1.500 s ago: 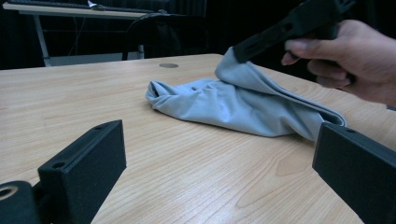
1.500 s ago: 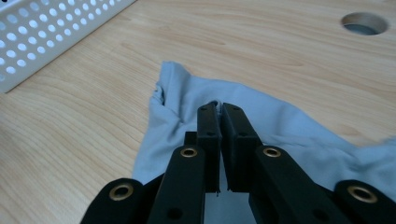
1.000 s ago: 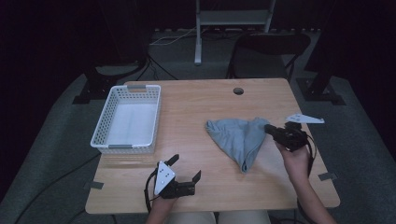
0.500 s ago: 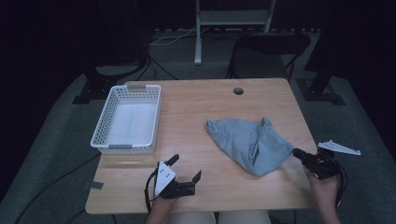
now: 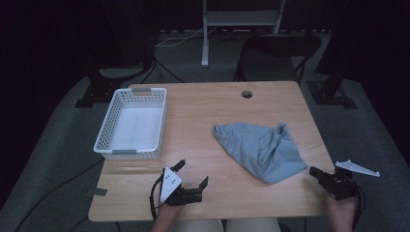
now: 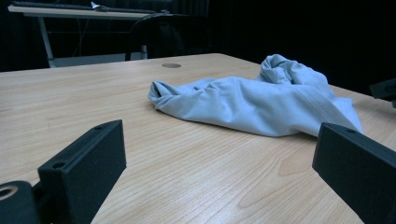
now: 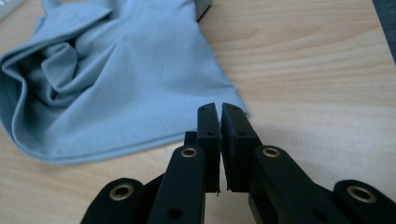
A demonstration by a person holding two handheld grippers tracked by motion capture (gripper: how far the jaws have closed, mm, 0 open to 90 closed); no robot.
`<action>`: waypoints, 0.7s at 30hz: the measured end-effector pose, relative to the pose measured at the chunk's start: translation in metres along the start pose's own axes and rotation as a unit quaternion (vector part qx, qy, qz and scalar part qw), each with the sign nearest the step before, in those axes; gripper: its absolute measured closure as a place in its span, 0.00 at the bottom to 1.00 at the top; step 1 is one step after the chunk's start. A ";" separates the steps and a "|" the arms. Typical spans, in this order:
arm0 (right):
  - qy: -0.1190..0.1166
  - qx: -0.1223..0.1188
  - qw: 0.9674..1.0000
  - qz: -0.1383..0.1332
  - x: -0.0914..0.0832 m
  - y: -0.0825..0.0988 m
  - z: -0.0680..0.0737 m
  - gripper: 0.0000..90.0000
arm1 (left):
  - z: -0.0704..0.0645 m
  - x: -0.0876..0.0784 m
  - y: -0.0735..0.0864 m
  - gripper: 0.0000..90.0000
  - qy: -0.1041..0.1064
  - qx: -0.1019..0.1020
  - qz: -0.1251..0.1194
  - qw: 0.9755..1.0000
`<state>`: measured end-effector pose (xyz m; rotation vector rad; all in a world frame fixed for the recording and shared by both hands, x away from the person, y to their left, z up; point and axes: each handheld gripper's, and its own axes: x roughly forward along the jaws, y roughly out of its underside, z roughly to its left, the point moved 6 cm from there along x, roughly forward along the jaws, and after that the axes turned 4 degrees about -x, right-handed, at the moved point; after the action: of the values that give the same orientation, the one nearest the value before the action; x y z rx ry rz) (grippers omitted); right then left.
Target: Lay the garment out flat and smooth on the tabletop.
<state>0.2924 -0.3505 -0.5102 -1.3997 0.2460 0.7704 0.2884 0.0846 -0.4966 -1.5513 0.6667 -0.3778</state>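
Now our right gripper (image 7: 219, 108) sits closed and empty beside the cloth (image 5: 263, 151); our left gripper (image 5: 192, 175) gapes wide.

The high view looks forward and down from above the near edge of the table (image 5: 203, 111), taking in its whole top from a distance. The left gripper view sits low and close to the tabletop, facing level across it to the cloth (image 6: 252, 100) at frame centre. The right gripper view looks steeply down at close range, sharing the cloth (image 7: 107, 70) at upper left.
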 end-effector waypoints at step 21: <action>0.016 -0.005 0.999 -0.032 0.029 -0.024 -0.027 0.37 | -0.003 0.002 0.001 0.04 0.001 0.009 0.011 1.000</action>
<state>0.3356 -0.3656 -0.5131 -1.4238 0.2217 0.6974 0.2883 0.0808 -0.4974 -1.5245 0.6804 -0.3676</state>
